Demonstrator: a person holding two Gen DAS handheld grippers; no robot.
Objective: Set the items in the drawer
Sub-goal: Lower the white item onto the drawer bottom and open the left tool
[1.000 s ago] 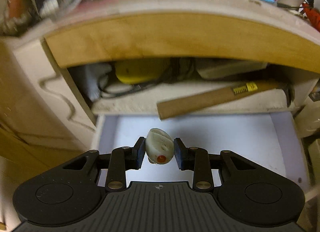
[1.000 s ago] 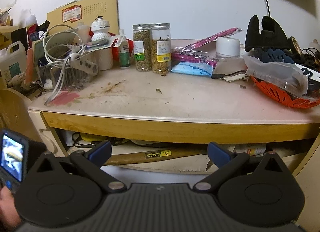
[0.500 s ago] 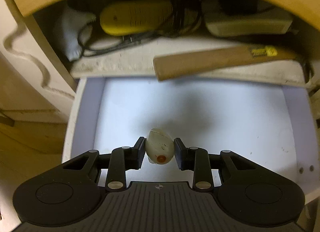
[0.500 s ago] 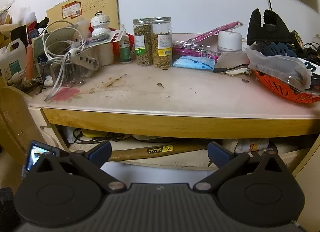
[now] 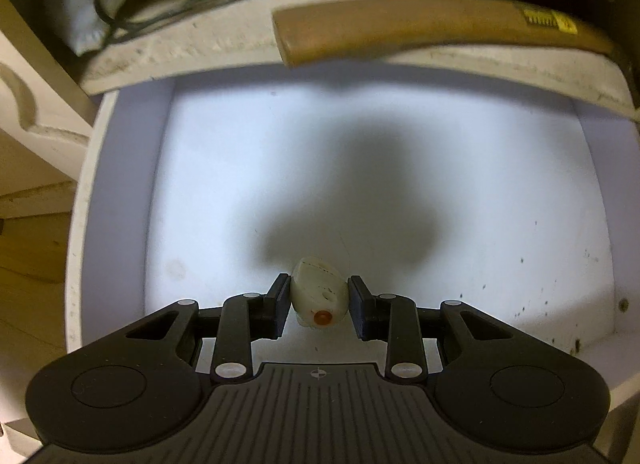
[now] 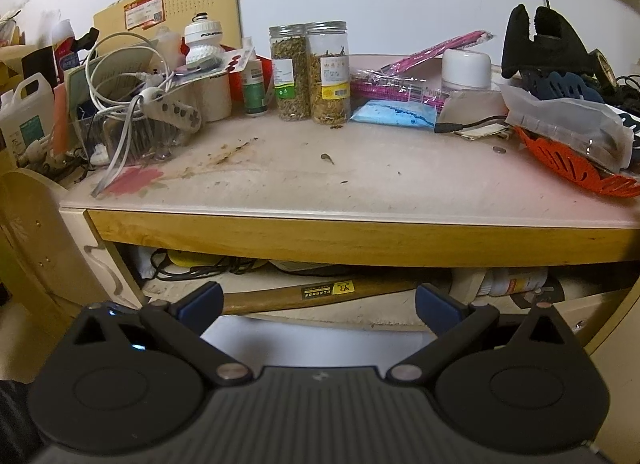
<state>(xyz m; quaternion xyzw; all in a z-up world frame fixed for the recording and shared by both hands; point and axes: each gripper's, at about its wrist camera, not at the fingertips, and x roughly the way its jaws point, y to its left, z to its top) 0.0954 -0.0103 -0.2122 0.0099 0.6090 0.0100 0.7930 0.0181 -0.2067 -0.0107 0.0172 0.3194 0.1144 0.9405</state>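
The left hand-held gripper [image 5: 319,301] clamps a small cream plastic object with an orange button [image 5: 318,298] above the open white drawer [image 5: 116,184]. The right hand-held gripper [image 6: 319,299] is spread apart, holding nothing, facing the cluttered tabletop [image 6: 360,184].

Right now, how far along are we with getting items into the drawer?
Done: the drawer is pulled open, its white floor bare where visible. In hand: the left gripper is shut on a small cream plastic piece with an orange dot, low over the drawer floor, not released. Left: let it go; the right gripper is open and holds nothing.
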